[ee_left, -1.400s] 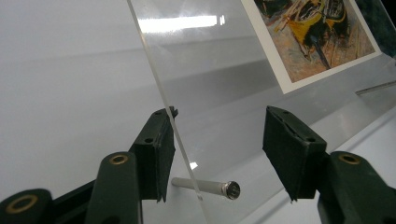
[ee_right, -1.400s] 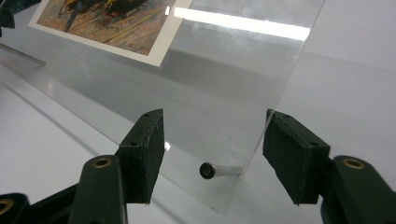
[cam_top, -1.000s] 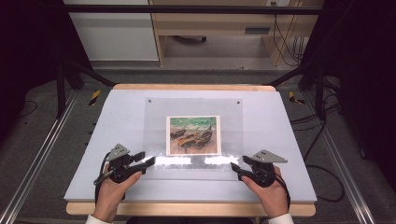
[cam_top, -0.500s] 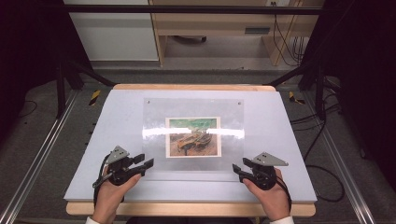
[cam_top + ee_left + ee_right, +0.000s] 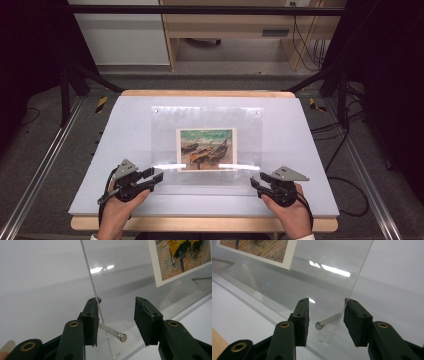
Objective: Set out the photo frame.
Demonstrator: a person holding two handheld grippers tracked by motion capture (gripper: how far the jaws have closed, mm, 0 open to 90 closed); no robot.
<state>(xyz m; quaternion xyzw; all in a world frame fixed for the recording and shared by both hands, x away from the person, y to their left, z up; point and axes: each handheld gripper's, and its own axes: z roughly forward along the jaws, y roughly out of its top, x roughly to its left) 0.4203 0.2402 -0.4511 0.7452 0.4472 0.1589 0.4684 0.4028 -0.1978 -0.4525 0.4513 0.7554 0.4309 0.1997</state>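
Both hands have drawn back toward 6 o'clock, and the acrylic sheet [image 5: 206, 150] lies lower than a second ago. Left gripper [image 5: 150, 177] and right gripper [image 5: 256, 183] jaws have just been closing, each part-open astride a near corner with its steel pin [image 5: 113, 333]. Print [image 5: 206, 149] sits at table [image 5: 300, 150] centre.

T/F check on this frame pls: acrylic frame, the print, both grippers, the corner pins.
1. A clear acrylic frame lies on the white table with a boat painting print in it. True.
2. The left gripper is clamped shut on the metal pin. False: its jaws have just been closing, yet a gap shows on the pin's right side.
3. The right gripper has a metal pin between its jaws. True.
4. The print is a black-and-white portrait. False: it is coloured, with boats.
5. Both grippers sit at the frame's far edge. False: at its near corners.
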